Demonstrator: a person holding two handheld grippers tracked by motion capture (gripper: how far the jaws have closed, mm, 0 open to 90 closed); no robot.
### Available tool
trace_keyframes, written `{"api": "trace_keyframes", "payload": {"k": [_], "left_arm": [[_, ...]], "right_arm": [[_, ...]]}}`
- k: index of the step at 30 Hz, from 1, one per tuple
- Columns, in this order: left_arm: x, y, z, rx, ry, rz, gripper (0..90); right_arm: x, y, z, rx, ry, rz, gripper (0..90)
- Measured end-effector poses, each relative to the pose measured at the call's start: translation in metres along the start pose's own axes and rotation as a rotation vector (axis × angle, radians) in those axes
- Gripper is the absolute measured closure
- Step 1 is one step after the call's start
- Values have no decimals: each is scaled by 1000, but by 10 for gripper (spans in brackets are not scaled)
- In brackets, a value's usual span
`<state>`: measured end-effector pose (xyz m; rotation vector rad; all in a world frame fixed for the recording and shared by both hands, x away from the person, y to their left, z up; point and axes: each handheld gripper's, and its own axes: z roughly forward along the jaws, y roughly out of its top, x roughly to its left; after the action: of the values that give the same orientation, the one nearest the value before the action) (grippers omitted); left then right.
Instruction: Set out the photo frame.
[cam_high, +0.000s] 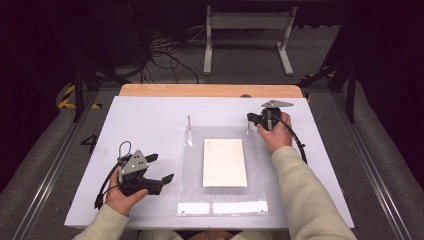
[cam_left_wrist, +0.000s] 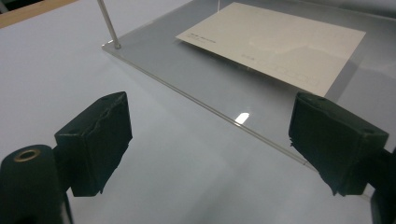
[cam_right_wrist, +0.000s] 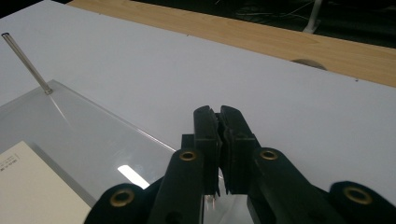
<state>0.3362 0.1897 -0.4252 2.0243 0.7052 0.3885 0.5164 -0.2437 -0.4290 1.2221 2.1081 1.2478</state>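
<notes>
Left gripper (cam_high: 161, 168) hovers with jaws wide apart and nothing between them, just left of the clear acrylic plate (cam_high: 192, 165) on the white table (cam_high: 145, 125); right gripper (cam_high: 251, 118) sits pinched together at the plate's far right corner, possibly on the thin pin there; a cream card (cam_high: 224, 162) lies flat on the plate; another metal pin (cam_high: 189, 121) stands at its far left corner.

Through my feed: cream long sleeves (cam_high: 305, 200) cover both forearms. Each black two-jaw gripper, left (cam_high: 161, 167) and right (cam_high: 250, 118), carries a grey three-cornered plate (cam_high: 134, 162) above, brass-ringed screw holes (cam_right_wrist: 187, 155) behind blocky jaws, and a black trailing cable (cam_high: 298, 140).
</notes>
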Motion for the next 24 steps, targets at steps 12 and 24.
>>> {"api": "trace_keyframes", "payload": {"k": [12,24], "left_arm": [[1,-10,-16,-40,8,12,115],[-7,-13,-18,-41,18,59,109]], "right_arm": [[-8,4,6,7,33,58,857],[-15,7,13,17,51,117,855]]}}
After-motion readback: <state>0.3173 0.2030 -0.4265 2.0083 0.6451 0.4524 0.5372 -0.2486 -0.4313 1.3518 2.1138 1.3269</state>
